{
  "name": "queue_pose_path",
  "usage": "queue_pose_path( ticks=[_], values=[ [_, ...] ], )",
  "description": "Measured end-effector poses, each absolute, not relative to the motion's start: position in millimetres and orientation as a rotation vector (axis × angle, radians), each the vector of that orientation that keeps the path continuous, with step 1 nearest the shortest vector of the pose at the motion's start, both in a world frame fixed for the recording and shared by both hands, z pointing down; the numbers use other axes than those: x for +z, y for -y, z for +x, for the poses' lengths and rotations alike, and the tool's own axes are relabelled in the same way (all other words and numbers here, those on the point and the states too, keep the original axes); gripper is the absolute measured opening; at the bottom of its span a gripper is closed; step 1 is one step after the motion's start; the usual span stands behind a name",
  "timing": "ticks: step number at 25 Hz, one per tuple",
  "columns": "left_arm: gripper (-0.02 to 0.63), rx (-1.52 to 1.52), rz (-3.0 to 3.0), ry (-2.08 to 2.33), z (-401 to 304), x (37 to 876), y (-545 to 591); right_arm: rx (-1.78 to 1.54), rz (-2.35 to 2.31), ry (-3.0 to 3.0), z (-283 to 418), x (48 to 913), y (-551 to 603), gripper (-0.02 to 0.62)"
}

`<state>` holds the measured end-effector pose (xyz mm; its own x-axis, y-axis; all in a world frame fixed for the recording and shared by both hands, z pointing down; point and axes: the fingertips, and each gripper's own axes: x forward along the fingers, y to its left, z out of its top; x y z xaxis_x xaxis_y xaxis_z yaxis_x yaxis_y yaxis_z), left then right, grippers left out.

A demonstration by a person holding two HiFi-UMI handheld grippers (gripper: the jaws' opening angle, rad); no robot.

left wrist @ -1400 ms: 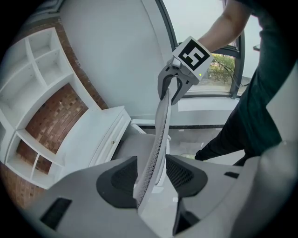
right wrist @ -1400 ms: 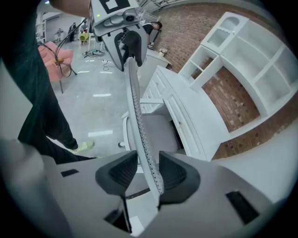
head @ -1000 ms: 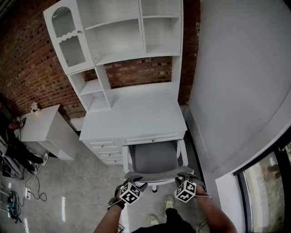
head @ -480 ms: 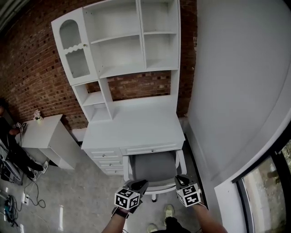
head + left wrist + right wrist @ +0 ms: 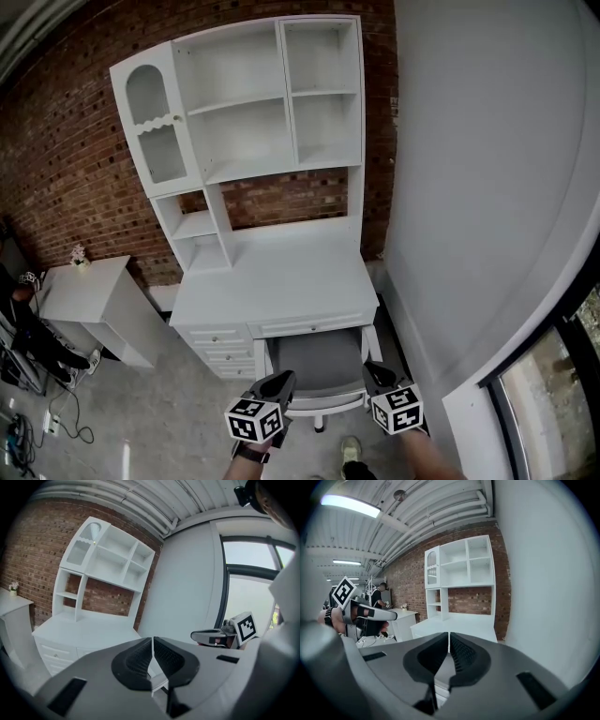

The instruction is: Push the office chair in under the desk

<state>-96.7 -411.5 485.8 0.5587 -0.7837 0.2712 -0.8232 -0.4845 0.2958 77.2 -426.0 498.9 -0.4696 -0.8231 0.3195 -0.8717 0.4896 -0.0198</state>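
Observation:
The office chair (image 5: 317, 361), grey seat on a white frame, stands with its front tucked under the white desk (image 5: 272, 286). My left gripper (image 5: 278, 382) hovers over the chair's near left edge and my right gripper (image 5: 377, 373) over its near right edge, both clear of the chair. Both jaws have just been closing with nothing between them. In the left gripper view the left gripper (image 5: 153, 641) is shut and points toward the desk (image 5: 89, 632). The right gripper (image 5: 449, 637) is likewise shut in its own view, facing the desk (image 5: 459, 627).
A white hutch of shelves (image 5: 253, 103) rises on the desk against a brick wall (image 5: 56, 141). A grey wall (image 5: 487, 187) runs close along the right. A small white cabinet (image 5: 89, 291) stands at the left, with a person (image 5: 19, 309) and floor cables beyond it.
Both grippers have lifted off the chair's near edge and their jaws have closed. The head view has tilted up, showing more of the hutch.

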Motion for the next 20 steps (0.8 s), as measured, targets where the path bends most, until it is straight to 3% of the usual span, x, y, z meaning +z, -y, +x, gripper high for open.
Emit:
queue_pose_path(
  ticks=[12,20],
  values=[
    [0.008,-0.043,2.529,1.548,-125.5,358.5,420.1,0.064,1.653,2.604,101.6,380.0,442.6,0.005],
    [0.008,-0.079,2.543,1.600,-134.8,339.8,413.7,0.013,1.665,2.662,95.6,350.1,433.8,0.005]
  ],
)
